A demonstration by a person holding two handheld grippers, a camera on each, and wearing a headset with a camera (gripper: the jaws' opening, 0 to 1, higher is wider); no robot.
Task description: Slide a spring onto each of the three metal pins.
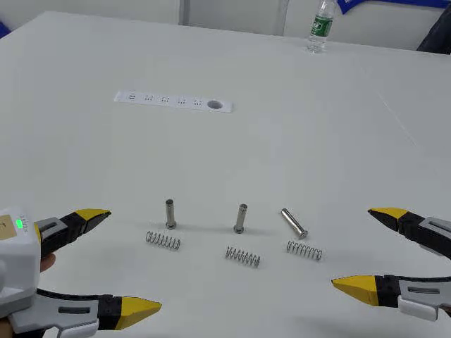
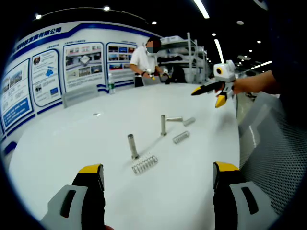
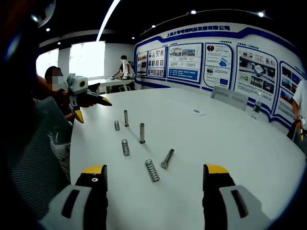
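The white table (image 1: pixel 317 141) is by far the biggest thing here, broad and matte, with blue-trimmed display boards (image 3: pixel 225 57) along the wall behind it. A long white power strip (image 1: pixel 173 101) lies flat toward the far side. A clear water bottle (image 1: pixel 320 27) with a green label stands upright near the far edge, well apart from the work.

The person holds the left gripper (image 1: pixel 120 260) low at the near left of the table, its yellow-tipped jaws spread wide with nothing between them. The right gripper (image 1: pixel 365 248) is opposite at the near right, jaws likewise wide and empty. Both are clear of the parts, one on each flank of the row.

Between the grippers the pins sit in a line. The left pin (image 1: pixel 170 213) stands upright on its head and the middle pin (image 1: pixel 241 218) stands the same way. The right pin (image 1: pixel 294 222) lies on its side, head toward the near right. Just in front of each, on the person's side, a spring lies flat on the table: the left spring (image 1: pixel 163 240), the middle spring (image 1: pixel 242 255) and the right spring (image 1: pixel 304 250), each near its pin but apart from it, lying lengthwise along the row
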